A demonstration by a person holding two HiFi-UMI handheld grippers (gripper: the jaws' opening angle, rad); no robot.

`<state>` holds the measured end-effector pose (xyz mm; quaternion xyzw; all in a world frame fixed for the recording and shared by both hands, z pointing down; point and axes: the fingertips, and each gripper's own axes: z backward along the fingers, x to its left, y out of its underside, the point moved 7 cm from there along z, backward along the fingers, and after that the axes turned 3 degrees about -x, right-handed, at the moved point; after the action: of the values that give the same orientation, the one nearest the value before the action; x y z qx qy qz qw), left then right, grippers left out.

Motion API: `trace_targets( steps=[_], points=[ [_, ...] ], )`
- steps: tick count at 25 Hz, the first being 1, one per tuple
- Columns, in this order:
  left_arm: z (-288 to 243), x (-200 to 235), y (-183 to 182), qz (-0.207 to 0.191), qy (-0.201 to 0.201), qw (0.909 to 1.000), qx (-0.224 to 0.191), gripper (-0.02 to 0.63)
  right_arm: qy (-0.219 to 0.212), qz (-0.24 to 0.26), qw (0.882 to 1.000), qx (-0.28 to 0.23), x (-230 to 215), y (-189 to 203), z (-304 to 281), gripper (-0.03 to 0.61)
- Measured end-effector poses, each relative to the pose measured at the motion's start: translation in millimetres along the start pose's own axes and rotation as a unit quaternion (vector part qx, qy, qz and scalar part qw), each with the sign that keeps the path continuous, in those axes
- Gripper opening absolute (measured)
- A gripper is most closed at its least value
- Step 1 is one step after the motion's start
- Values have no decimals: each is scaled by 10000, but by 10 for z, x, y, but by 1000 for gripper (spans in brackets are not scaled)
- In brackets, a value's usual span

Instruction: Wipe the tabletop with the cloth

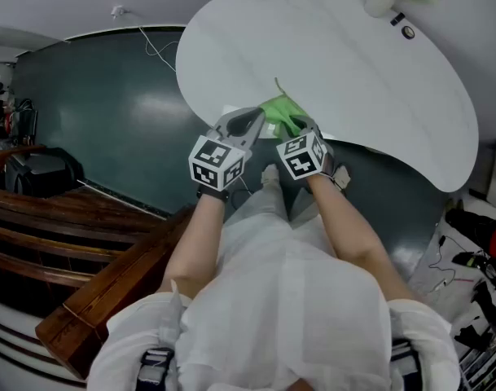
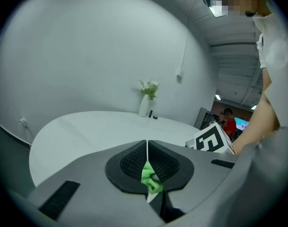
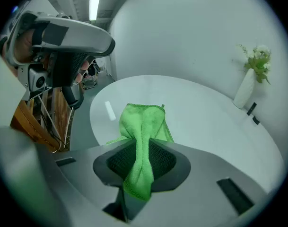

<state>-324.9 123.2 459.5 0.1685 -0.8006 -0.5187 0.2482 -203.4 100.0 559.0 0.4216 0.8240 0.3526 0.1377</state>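
The left gripper [image 1: 252, 123] is shut tight on a small bunched corner of the green cloth [image 1: 282, 114]; in its own view the jaws of the left gripper [image 2: 147, 148] meet along a thin line, with only a crumpled bit of cloth [image 2: 151, 182] showing low between the ribbed pads. Just beside it, the right gripper [image 1: 300, 129] is clamped on a thicker fold of the same cloth. In the right gripper view the jaws of the right gripper [image 3: 143, 160] press a twisted band of cloth [image 3: 144, 124] that runs forward out of them and fans into a wider flap with a hemmed far edge. The two grippers sit close together, marker cubes side by side, over the near edge of the white oval worktop [image 1: 329, 63], so the cloth is stretched between them at that edge. Whether its flap rests on the surface or hangs just above it cannot be told. At the far end of the worktop [image 3: 205, 112] stands a white vase [image 3: 244, 90] with pale flowers and green leaves, two small dark things [image 3: 253, 113] lying near its foot. The floor [image 1: 93, 112] around the worktop is dark teal.
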Motion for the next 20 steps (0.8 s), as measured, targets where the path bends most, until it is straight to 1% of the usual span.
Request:
trace_targets(
  steps=[7,10,14,20],
  points=[
    [-664,-540,-151,-82,67,9999,68,21,648,-727,9952,-63,-956,631,513,69],
    [-998,-873,-216,-102,105,9998,122,21,852,-942,9919,-88,-1390,1024,840,69],
    [-1480,-1326,-287,-182,259,9994,164,21,1128,-1173,9867,5,-1949,1607,1293,69],
    [-2191,-1893,-380,-293,483,9982,183,21,1535,-1498,9766,189,-2683,2347,1900,69]
  ],
)
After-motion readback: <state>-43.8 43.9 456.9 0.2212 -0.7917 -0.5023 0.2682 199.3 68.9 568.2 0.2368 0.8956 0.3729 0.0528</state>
